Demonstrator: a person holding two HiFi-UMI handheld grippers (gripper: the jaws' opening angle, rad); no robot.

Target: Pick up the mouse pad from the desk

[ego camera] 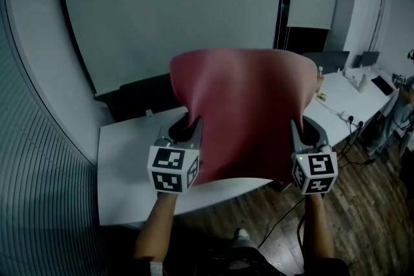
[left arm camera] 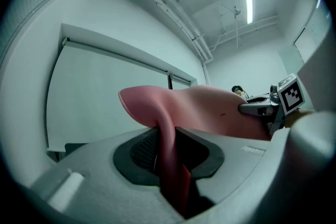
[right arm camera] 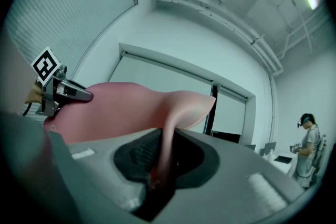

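- We have the mouse pad (ego camera: pixel 242 113) clear of the desk (ego camera: pixel 123 171), up in the air.
- Left gripper (ego camera: pixel 187 131) is clamped on its left edge, right gripper (ego camera: pixel 304 134) on its right edge.
- Pad looks light, thin and floppy, with its far corners curling. We judge wide edge grips best.

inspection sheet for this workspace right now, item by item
surface: white desk, visible part bare
job's things: large pink soft mouse pad, lifted off the desk, curling between both grippers
clutter: nothing seen here; small bottle on far white desk
grippers: left gripper and right gripper each shut on a side edge of the pad
cables: thin black cable on wooden floor
surroundings: closed grey roller blinds; a person by the far desks
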